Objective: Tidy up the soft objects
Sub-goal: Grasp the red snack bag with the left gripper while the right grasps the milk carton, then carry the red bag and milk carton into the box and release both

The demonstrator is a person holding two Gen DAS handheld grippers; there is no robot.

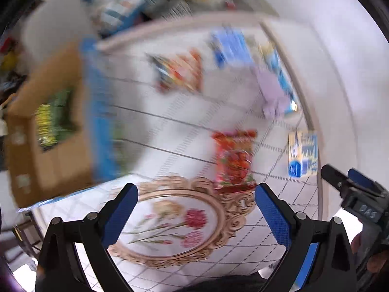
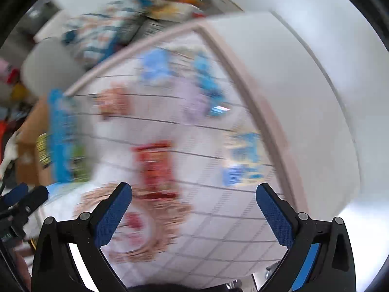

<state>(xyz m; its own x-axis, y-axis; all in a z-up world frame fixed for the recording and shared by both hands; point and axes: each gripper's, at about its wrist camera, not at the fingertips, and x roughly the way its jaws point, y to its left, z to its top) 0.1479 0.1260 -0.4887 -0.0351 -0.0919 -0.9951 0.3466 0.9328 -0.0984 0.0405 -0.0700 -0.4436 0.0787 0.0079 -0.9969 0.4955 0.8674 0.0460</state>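
Note:
Both views are blurred by motion. My left gripper (image 1: 195,194) is open and empty above the near part of a table with a white checked cloth (image 1: 279,194). A red strawberry snack packet (image 1: 234,158) lies just beyond its fingertips. A blue and yellow packet (image 1: 302,154) lies to the right, a lilac soft item (image 1: 272,90) and blue packets (image 1: 231,46) farther back, an orange-red packet (image 1: 180,70) at the far middle. My right gripper (image 2: 194,194) is open and empty, with the red packet (image 2: 155,168) ahead between its fingers. It shows at the right edge of the left wrist view (image 1: 350,180).
A cardboard box (image 1: 48,131) with a green and yellow packet inside stands left of the table, a blue-edged item (image 1: 99,112) against it. A gold-framed flower print (image 1: 170,221) is on the cloth. A white wall (image 1: 340,48) is to the right. Cluttered packets (image 1: 136,0) lie behind.

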